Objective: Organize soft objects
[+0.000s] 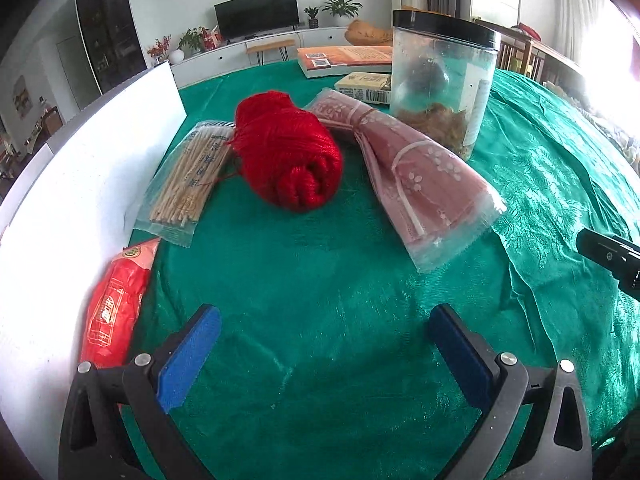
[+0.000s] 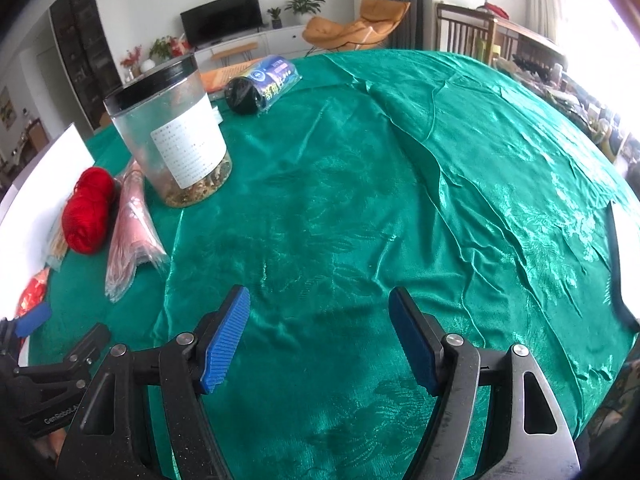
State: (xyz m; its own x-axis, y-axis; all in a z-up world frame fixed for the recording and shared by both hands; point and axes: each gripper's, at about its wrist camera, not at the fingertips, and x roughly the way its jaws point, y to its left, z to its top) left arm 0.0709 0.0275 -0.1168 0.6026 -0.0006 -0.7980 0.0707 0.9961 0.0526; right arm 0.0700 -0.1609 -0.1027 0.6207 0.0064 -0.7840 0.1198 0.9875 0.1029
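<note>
A ball of red yarn (image 1: 287,152) lies on the green tablecloth (image 1: 320,288), seen again in the right wrist view as the red yarn (image 2: 86,210). Beside it lies a pink cloth in a clear bag (image 1: 412,172), also the pink cloth (image 2: 132,232). My left gripper (image 1: 326,316) stands open over bare cloth, well short of the yarn, nothing between its blue pads. My right gripper (image 2: 319,300) is open too, over empty tablecloth to the right of the objects.
A clear jar with a black lid (image 1: 442,80) stands behind the pink cloth. A pack of wooden sticks (image 1: 188,180) and a red packet (image 1: 114,304) lie by a white board (image 1: 80,184). A box (image 1: 364,86), a book (image 1: 344,58) and a dark roll (image 2: 260,88) lie further back.
</note>
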